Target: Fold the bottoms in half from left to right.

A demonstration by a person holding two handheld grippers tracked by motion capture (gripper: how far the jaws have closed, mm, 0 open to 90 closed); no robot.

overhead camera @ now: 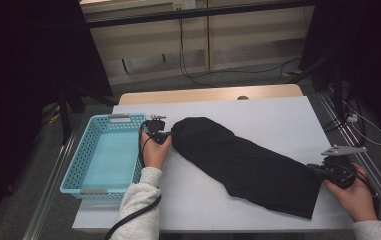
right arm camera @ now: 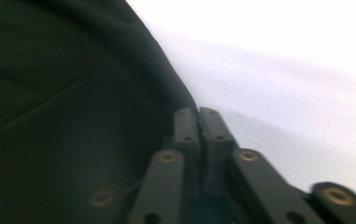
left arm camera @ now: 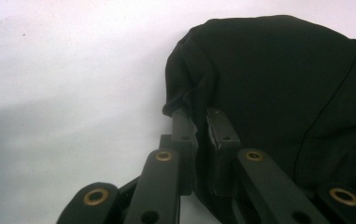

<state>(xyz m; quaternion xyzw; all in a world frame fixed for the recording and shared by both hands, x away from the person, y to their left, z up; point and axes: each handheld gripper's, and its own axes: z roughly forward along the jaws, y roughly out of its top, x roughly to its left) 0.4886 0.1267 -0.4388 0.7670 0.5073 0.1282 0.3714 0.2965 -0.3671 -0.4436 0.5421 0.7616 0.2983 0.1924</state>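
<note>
While both claws pinch it, the black garment (overhead camera: 248, 162) stretches between left gripper (overhead camera: 164, 135) and right gripper (overhead camera: 319, 171).

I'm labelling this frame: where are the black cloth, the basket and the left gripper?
black cloth (overhead camera: 248, 165): high view, middle of the fabric.
basket (overhead camera: 109, 121): high view, far rim.
left gripper (left arm camera: 199, 114): left gripper view, between its fingertips, pinching the cloth's edge.

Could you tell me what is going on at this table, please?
A person holds a black cloth stretched across the white table. The left hand-held gripper is shut on its end by the blue basket. The right hand-held gripper is shut at the cloth's opposite edge.
</note>
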